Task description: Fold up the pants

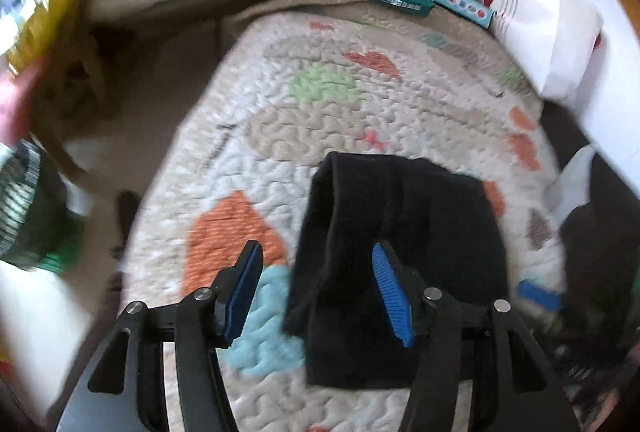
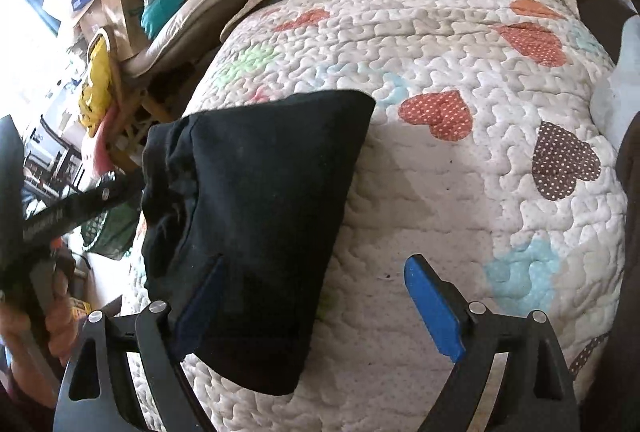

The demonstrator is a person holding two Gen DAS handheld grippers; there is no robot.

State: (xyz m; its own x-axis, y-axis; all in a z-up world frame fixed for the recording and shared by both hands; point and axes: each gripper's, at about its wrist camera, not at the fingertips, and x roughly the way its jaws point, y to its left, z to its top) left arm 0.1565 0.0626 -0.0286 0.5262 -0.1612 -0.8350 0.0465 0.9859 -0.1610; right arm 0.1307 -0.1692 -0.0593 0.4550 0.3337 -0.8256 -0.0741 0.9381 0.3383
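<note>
Across the quilt (image 2: 460, 160) lies the folded black pants (image 2: 256, 232), at nine o'clock of the red heart (image 2: 438, 112); right gripper (image 2: 316, 308) fingers spread wide above them, left gripper (image 1: 316, 292) fingers parted, gripping nothing
</note>
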